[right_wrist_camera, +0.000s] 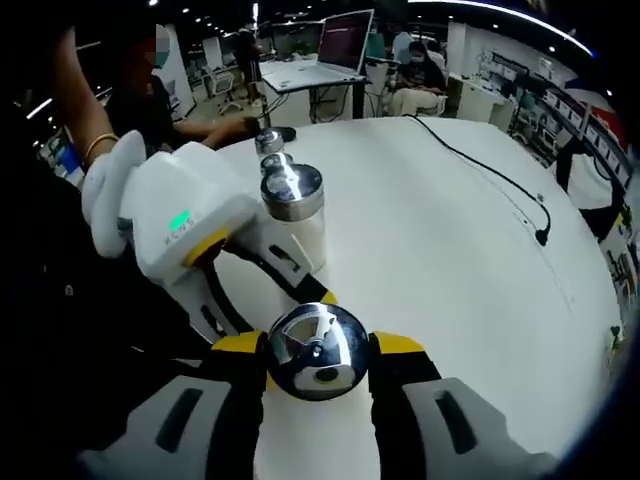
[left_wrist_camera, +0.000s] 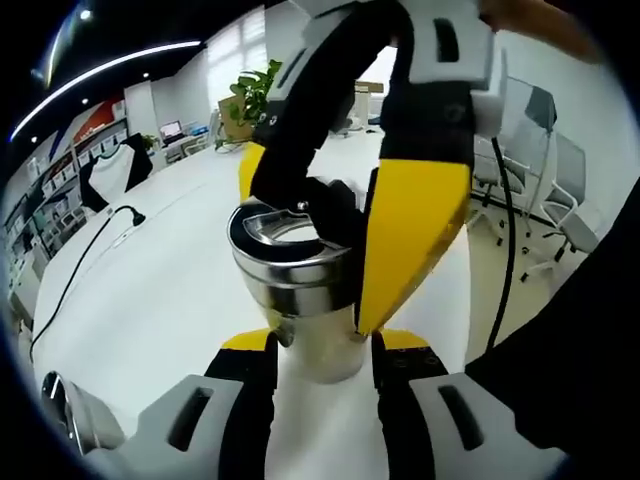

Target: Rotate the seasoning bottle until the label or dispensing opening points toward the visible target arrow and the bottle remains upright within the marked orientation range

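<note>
The seasoning bottle [left_wrist_camera: 300, 300], shiny steel cap over a pale body, stands upright on the white worktop [left_wrist_camera: 150, 290], gripped between both tongs.

A broad white counter [right_wrist_camera: 450, 250] carries a black cable [right_wrist_camera: 490, 175]. Beyond the counter's far edge stand a desk with an open laptop [right_wrist_camera: 335, 45], office chairs [left_wrist_camera: 555, 190], a potted plant [left_wrist_camera: 250, 95], shelving [left_wrist_camera: 75, 150] and ceiling light strips [left_wrist_camera: 110, 70].
</note>
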A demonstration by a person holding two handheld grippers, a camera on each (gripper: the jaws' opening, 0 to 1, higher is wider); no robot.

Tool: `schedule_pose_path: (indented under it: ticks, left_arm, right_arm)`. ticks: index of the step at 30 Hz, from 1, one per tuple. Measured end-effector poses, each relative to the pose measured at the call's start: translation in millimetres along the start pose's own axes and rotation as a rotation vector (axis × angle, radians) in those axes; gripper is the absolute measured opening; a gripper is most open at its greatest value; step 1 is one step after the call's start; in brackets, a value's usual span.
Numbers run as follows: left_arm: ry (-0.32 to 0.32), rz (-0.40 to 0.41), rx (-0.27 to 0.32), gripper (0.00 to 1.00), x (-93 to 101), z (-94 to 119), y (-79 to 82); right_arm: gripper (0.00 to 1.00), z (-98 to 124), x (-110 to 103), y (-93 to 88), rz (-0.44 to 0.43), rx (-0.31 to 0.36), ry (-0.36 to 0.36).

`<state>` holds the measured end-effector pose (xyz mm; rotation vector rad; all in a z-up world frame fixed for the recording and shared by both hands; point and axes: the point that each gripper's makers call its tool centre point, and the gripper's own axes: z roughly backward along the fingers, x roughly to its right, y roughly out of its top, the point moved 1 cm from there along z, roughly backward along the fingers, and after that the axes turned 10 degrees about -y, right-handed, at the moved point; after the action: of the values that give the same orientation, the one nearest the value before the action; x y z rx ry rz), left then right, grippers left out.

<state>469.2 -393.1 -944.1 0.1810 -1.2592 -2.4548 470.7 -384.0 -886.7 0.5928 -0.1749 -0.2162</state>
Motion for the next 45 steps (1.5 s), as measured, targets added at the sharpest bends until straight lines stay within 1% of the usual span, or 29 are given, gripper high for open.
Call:
schedule_pose_path:
  ticks: [1, 4, 6, 10, 11, 14, 15, 16, 17, 19, 20, 21, 24, 26, 27, 28, 30, 31, 33, 34, 35, 36, 39, 42, 43, 45]
  left_arm:
    - [-0.003, 0.0, 0.001, 0.4, -0.8, 0, 0.0]
    - [-0.016, 0.008, 0.021, 0.39, -2.9, 2, 2.6]
    - [-0.021, 0.011, 0.027, 0.39, -2.9, 2, 3.4]
    - [-0.04, 0.001, 0.033, 0.4, -1.3, 1, 3.4]
    - [-0.043, 0.004, 0.036, 0.4, -1.0, 0, 3.1]
    - [-0.023, 0.02, 0.04, 0.4, -2.0, 1, 2.6]
    - [-0.01, 0.03, 0.044, 0.4, -2.1, 1, 2.4]
    - [0.007, 0.042, 0.05, 0.4, -2.3, 1, 2.1]
    - [0.028, 0.058, 0.059, 0.4, -2.3, 2, 2.2]
    - [0.059, 0.08, 0.07, 0.4, -1.9, 2, 1.8]
    - [0.082, 0.097, 0.074, 0.4, -1.2, 2, 1.5]
    - [0.099, 0.103, 0.075, 0.4, -1.1, 3, 1.4]
    - [0.176, 0.152, 0.085, 0.4, -2.1, 3, 1.4]
    - [0.23, 0.181, 0.088, 0.4, -4.1, 4, 1.5]
    - [0.232, 0.19, 0.094, 0.4, -3.7, 3, 2.1]
    - [0.236, 0.2, 0.097, 0.4, -3.5, 2, 2.2]
    - [0.241, 0.196, 0.097, 0.4, -3.7, 2, 2.2]
    - [0.242, 0.197, 0.099, 0.4, -4.0, 2, 2.1]
    - [0.235, 0.135, 0.076, 0.4, -3.0, 1, 1.4]
    - [0.238, 0.131, 0.071, 0.4, -2.6, 1, 0.5]
    - [0.237, 0.121, 0.065, 0.4, -2.4, 2, 0.2]
    - [0.235, 0.122, 0.065, 0.4, -2.6, 2, 0.1]
    - [0.219, 0.133, 0.076, 0.39, -3.3, 4, -1.3]
    - [0.191, 0.143, 0.075, 0.38, -2.8, 4, -4.6]
    - [0.184, 0.147, 0.071, 0.37, -2.4, 4, -6.6]
    - [0.19, 0.11, 0.031, 0.38, -2.6, 6, -15.4]
  right_arm:
    - [0.38, 0, 0, 0.2, 0.008, -0.002, 0.004]
    - [0.38, 0, -1, 1.5, 0.094, -0.012, 0.044]
    - [0.38, -1, -2, 2.1, 0.124, -0.009, 0.068]
    - [0.38, 0, -7, 2.7, 0.243, 0.004, 0.128]
    - [0.38, 0, -7, 2.5, 0.241, 0.0, 0.128]
    - [0.38, -1, -6, 2.7, 0.214, -0.005, 0.123]
    - [0.38, -1, -5, 1.0, 0.161, -0.025, 0.099]
    - [0.39, -2, -5, -0.3, 0.09, -0.039, 0.072]
    - [0.39, -3, -4, 1.0, 0.048, -0.023, 0.045]
    - [0.39, -4, -3, 0.6, -0.022, -0.016, 0.02]
    - [0.39, -3, -3, 0.1, -0.077, -0.008, -0.001]
    - [0.39, -3, -3, -0.1, -0.106, -0.006, -0.015]
    - [0.4, -2, 0, -3.1, -0.237, -0.003, -0.11]
    - [0.39, -2, 2, -1.7, -0.353, 0.028, -0.174]
    - [0.39, -2, 2, -1.5, -0.384, 0.038, -0.192]
    - [0.39, -1, 4, -1.7, -0.428, 0.045, -0.224]
    - [0.39, -1, 6, -0.9, -0.459, 0.05, -0.26]
    - [0.39, -1, 7, 1.6, -0.489, 0.058, -0.285]
    - [0.39, 0, 12, 8.3, -0.474, 0.089, -0.317]
    - [0.39, 0, 11, 11.4, -0.435, 0.09, -0.315]
    - [0.39, -2, 11, 9.8, -0.419, 0.065, -0.308]
    - [0.39, -3, 11, 9.6, -0.39, 0.057, -0.292]
    - [0.39, -3, 12, 9.3, -0.371, 0.06, -0.259]
    - [0.38, -3, 9, 9.6, -0.307, 0.056, -0.221]
    - [0.38, -4, 8, 10.3, -0.287, 0.06, -0.203]
    - [0.38, -4, 7, 11.9, -0.232, 0.067, -0.17]
